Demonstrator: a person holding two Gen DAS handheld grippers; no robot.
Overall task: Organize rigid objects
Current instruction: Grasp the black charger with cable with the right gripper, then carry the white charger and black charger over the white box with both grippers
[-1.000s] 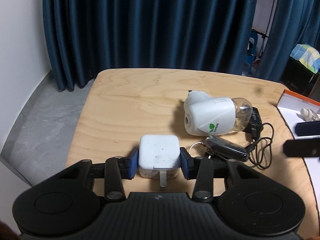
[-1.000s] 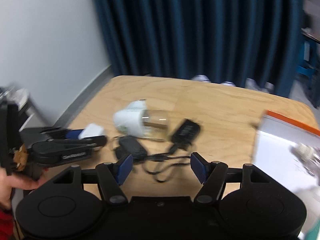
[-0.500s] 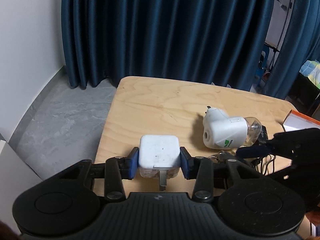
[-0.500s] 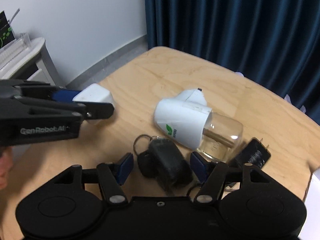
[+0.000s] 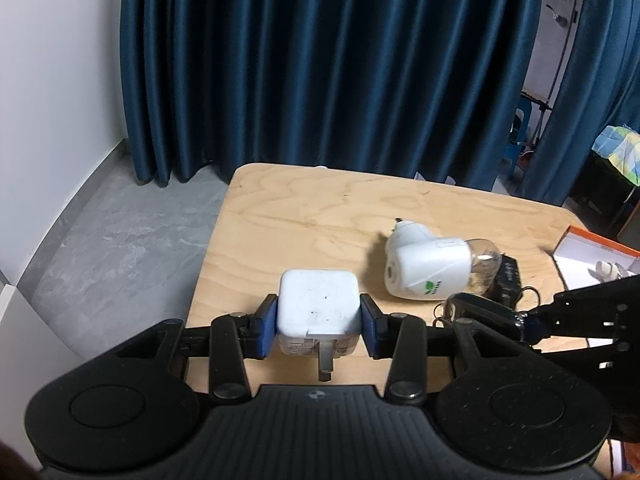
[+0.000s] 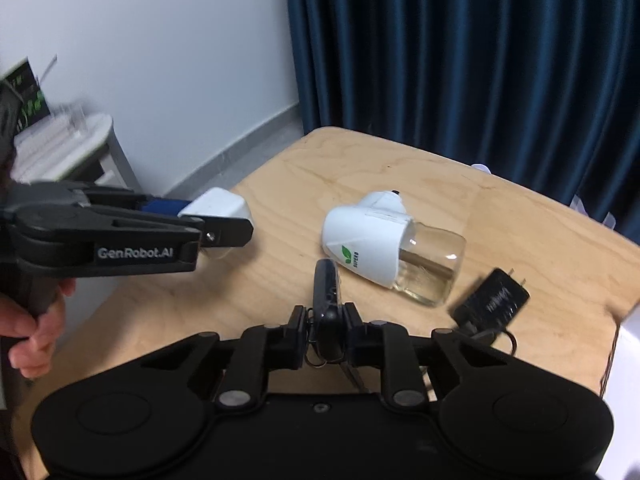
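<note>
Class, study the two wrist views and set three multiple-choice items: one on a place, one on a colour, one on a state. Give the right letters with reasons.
1. Where does the white plug-in bottle lie?
A. on the table
B. on the floor
C. in the tray

2. What colour is the charger in the left gripper?
A. black
B. white
C. orange

3. How is the right gripper?
A. wide open
B. out of view
C. shut on the key fob

Answers: 1 A, it lies on its side on the wooden table. 2 B, its casing is white. 3 C, both fingers press the fob's sides.
</note>
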